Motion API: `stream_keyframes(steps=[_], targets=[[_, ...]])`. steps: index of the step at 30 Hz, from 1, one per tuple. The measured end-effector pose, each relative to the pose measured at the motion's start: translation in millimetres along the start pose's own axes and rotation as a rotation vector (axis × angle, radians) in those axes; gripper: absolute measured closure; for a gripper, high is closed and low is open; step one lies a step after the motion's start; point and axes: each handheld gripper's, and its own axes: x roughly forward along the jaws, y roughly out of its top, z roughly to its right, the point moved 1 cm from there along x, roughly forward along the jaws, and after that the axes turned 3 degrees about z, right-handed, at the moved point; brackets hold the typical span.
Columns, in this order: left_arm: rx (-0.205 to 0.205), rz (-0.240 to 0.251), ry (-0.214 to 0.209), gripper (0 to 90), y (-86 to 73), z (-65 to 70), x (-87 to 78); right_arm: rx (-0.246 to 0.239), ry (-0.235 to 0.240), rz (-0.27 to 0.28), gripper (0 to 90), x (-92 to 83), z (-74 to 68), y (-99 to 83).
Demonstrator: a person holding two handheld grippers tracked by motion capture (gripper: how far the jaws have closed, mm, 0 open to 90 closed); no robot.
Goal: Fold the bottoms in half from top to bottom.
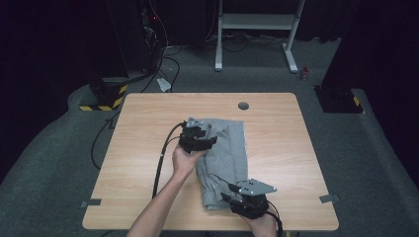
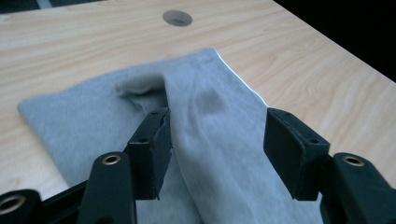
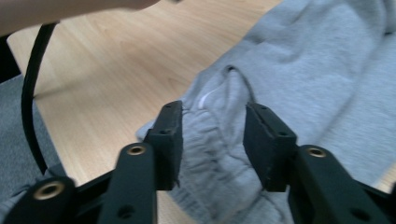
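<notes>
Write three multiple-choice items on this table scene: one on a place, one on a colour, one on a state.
1. Where does the garment lie?
A. On the floor
B. On the wooden table
C. On a shelf

2. What colour is the garment?
A. Grey
B. Red
C. Black

3. How do the left gripper jaws stand?
A. Clamped on a cup
B. Apart over the cloth
C. Shut on a cable

Answers: 1 B, the high view shows it spread mid-table. 2 A, the fabric is light grey in every view. 3 B, the left gripper view shows a wide gap between the pads, with cloth below.
</notes>
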Motion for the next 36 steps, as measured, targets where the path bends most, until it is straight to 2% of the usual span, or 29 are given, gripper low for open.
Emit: stream_keyframes(steps=[2, 4, 8, 12, 14, 15, 17, 18, 20, 24, 26, 27, 28, 31, 36], targets=[[0.028, -0.013, 0.004, 40.7, -10.0, 4.4, -7.8, 0.006, -0.020, 0.008, 62.7, -3.4, 5.4, 0.0], [0.040, -0.030, -0.005, 40.7, -22.4, 8.9, -15.8, 0.014, -0.038, 0.010, 65.9, -5.4, 11.1, -1.7], [0.031, -0.063, -0.034, 39.1, -50.9, 18.7, -31.4, 0.040, -0.072, -0.019, 70.7, -7.0, 23.2, -10.5], [0.042, -0.085, -0.051, 38.4, -78.0, 32.1, -46.6, 0.040, -0.107, -0.057, 71.7, -6.3, 29.3, -21.5], [0.038, -0.087, -0.058, 38.1, -82.7, 35.0, -49.5, 0.042, -0.116, -0.072, 71.6, -5.5, 31.2, -26.1], [0.034, -0.086, -0.070, 38.1, -95.8, 44.0, -57.8, 0.048, -0.120, -0.083, 71.4, -4.4, 32.9, -29.3], [0.026, -0.089, -0.086, 38.0, -106.2, 51.6, -63.5, 0.048, -0.126, -0.090, 70.9, -3.8, 33.3, -31.8], [0.026, -0.089, -0.086, 37.8, -106.2, 51.6, -63.5, 0.048, -0.126, -0.090, 70.9, -3.8, 33.3, -31.8], [0.027, -0.098, -0.089, 37.9, -122.6, 65.5, -69.2, 0.051, -0.124, -0.105, 69.8, -2.4, 32.3, -34.5], [0.054, -0.091, -0.072, 38.6, -130.7, 74.8, -69.1, 0.026, -0.130, -0.136, 68.8, 2.7, 29.6, -36.7], [0.065, -0.094, -0.066, 39.2, -130.9, 75.8, -67.3, 0.030, -0.130, -0.151, 68.4, 7.1, 29.4, -37.8], [0.083, -0.107, -0.056, 39.2, -130.6, 75.6, -63.5, 0.027, -0.134, -0.153, 68.0, 8.9, 29.7, -37.7], [0.070, -0.110, -0.058, 39.4, -130.2, 74.9, -60.6, 0.027, -0.135, -0.153, 67.8, 9.5, 29.9, -37.5], [0.075, -0.110, -0.042, 39.5, -127.5, 69.8, -55.5, 0.029, -0.136, -0.161, 67.5, 14.0, 32.5, -36.1], [0.067, -0.081, 0.009, 38.9, -123.4, 55.2, -47.2, 0.030, -0.154, -0.162, 66.9, 28.6, 38.7, -31.8]])
